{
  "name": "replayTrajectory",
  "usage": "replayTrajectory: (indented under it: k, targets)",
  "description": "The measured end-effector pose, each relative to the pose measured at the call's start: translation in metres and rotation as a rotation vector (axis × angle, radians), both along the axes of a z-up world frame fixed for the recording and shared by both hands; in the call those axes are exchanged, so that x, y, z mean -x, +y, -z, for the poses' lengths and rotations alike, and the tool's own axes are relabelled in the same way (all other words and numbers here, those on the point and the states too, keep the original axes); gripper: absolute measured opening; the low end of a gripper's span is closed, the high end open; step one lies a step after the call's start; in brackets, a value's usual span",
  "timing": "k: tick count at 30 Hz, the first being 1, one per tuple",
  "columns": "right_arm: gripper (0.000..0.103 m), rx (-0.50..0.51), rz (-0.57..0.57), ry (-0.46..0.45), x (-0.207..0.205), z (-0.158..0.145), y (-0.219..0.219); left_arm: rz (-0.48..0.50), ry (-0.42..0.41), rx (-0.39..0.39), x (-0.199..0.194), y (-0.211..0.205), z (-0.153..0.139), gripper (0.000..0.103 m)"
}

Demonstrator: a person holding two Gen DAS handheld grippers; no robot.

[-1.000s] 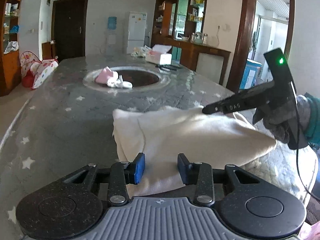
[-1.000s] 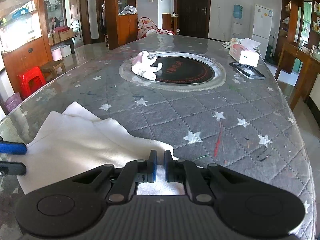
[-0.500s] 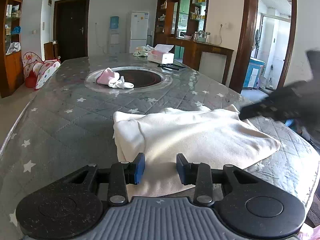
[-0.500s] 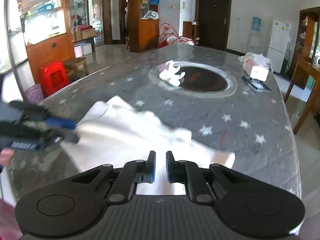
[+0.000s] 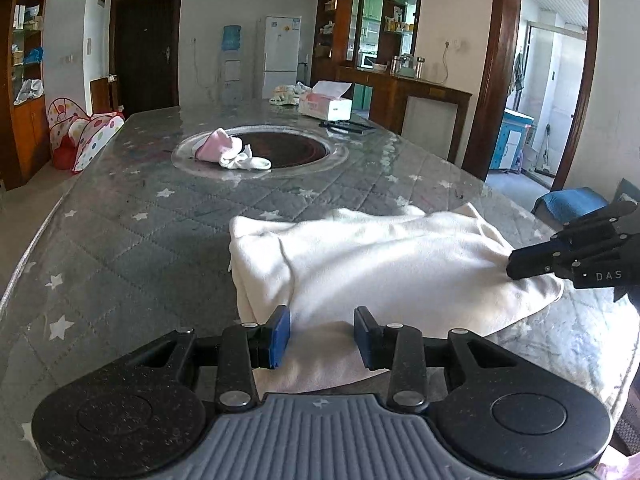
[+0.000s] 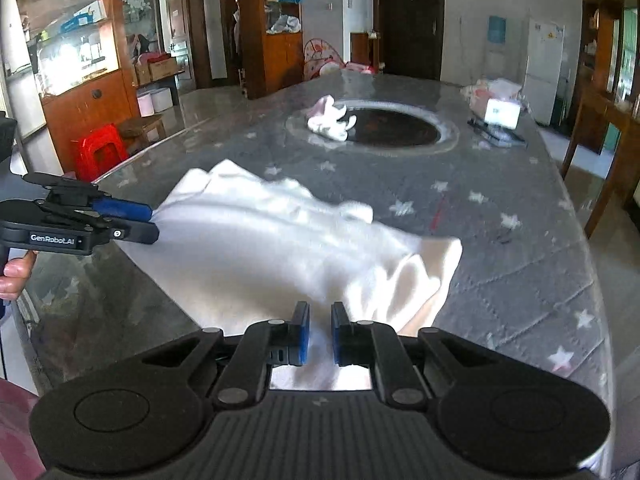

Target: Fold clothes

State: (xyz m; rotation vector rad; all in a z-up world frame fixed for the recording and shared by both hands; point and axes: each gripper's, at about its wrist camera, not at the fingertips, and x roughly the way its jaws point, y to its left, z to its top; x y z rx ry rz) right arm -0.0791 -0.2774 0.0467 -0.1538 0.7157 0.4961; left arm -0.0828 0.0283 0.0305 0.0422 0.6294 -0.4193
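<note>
**At the right end of the cloth – right gripper now has hold**

On the near part of the star-patterned table lies the white cloth, partly folded, between my two grippers. A second ago the right gripper was reaching over the cloth's far side. It has since swung out to the right end, and its fingers are now pressed nearly together on the fabric there, with that end lifted and rumpled towards it. The left gripper has hardly moved. Its fingers stand apart with cloth between them at the left end – I cannot tell whether the pads actually press on it. My reading is that the right end is ready to be carried across for the next fold, provided the left end stays put.
</note>
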Motion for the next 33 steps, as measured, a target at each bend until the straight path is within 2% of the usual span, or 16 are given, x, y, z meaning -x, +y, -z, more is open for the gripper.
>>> replayTrajectory:
  k: [5,10,16,26,33]
  targets:
    - [0.010,-0.005,0.018,-0.014,-0.012,-0.002,0.000,-0.020,0.004,0.019,-0.007,0.002,-0.005,0.039]
    - [0.010,0.001,0.039,0.025,-0.028,0.014,0.001,-0.038,0.050,0.021,-0.017,0.006,0.003,0.039]
    - [0.010,-0.007,0.037,0.001,-0.028,0.004,0.002,-0.039,0.056,0.040,-0.029,0.007,-0.001,0.039]
    - [0.014,-0.004,0.045,0.018,-0.038,0.010,0.007,-0.094,0.115,0.083,-0.080,0.008,0.007,0.037]
    - [0.016,-0.009,0.058,-0.008,-0.050,0.003,0.009,-0.048,0.060,0.063,-0.089,-0.015,-0.007,0.037]
